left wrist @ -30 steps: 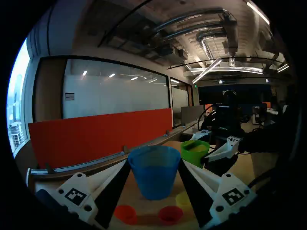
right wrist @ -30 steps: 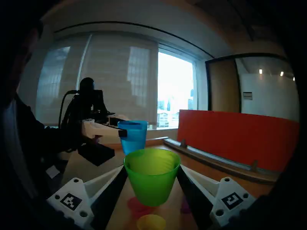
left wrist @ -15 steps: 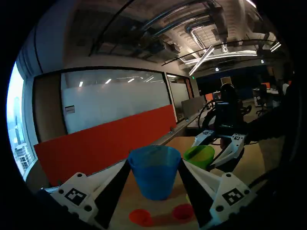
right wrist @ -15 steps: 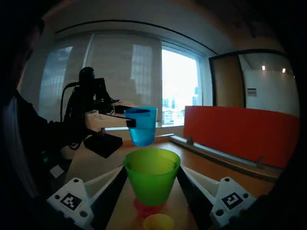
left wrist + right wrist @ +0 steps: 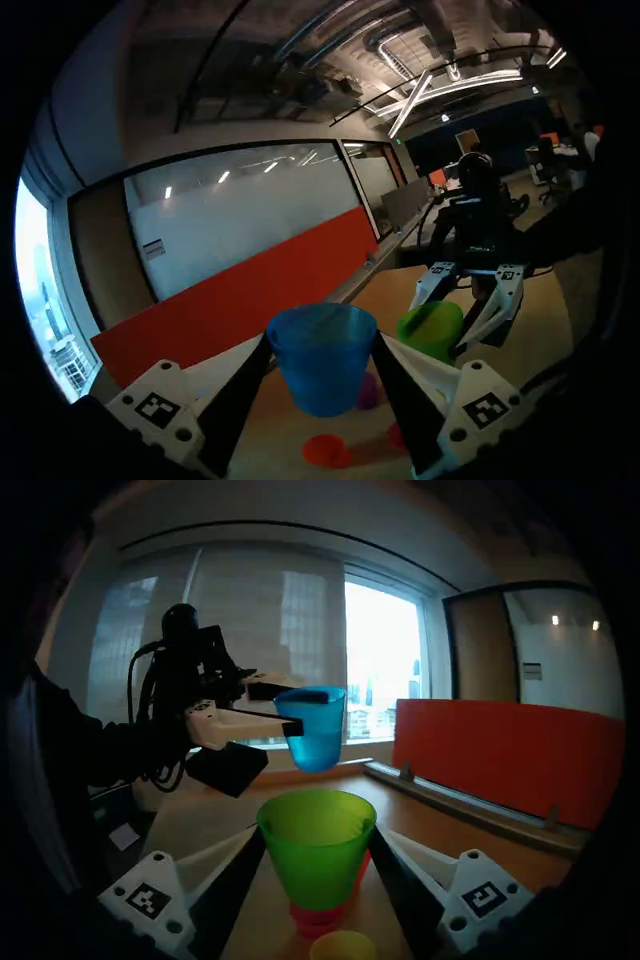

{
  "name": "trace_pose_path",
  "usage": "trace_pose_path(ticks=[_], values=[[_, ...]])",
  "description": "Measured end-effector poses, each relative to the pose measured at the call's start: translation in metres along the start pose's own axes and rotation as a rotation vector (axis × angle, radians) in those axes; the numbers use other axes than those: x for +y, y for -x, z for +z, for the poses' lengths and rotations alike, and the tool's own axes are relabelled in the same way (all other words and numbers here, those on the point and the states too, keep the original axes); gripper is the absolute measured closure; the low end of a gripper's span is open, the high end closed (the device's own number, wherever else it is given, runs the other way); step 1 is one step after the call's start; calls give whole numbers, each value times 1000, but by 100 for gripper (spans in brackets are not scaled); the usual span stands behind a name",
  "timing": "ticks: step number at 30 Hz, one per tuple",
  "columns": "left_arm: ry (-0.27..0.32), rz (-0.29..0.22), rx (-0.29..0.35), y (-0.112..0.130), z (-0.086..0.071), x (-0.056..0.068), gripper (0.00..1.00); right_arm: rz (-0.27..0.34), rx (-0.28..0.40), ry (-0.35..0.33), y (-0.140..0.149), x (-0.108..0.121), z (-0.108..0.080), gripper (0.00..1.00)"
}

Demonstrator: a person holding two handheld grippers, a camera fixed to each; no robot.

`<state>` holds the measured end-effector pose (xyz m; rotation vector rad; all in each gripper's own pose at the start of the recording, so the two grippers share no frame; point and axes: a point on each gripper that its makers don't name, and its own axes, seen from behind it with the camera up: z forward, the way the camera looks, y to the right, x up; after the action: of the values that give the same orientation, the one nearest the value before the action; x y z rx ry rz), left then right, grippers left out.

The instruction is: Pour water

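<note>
Blue cup (image 5: 322,364) — left gripper (image 5: 322,350), green cup (image 5: 317,850) — right gripper (image 5: 317,838)

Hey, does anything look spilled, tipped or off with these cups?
Nothing stands out. The blue cup sits roughly upright in the left hand-held gripper, the green cup upright in the right hand-held gripper; no spill on the table.

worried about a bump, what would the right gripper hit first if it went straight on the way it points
Probably the blue cup in the left gripper, which hangs almost dead ahead, just above the green cup the right gripper holds. The gap between them is hard to judge.
</note>
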<state>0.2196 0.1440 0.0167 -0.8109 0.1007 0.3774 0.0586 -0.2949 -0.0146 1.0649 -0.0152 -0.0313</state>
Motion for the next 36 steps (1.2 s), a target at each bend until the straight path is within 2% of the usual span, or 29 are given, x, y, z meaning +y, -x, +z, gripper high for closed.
trace_pose_path(ticks=[8,18,36], values=[[-19,105,-7,-7,1,-1,13,-3,-5,-17,3,-7,5,9],[-26,186,-5,-14,3,-1,13,0,-6,-44,7,-17,10,9],[-35,346,15,-26,-2,5,13,1,-9,-85,11,-30,23,9]])
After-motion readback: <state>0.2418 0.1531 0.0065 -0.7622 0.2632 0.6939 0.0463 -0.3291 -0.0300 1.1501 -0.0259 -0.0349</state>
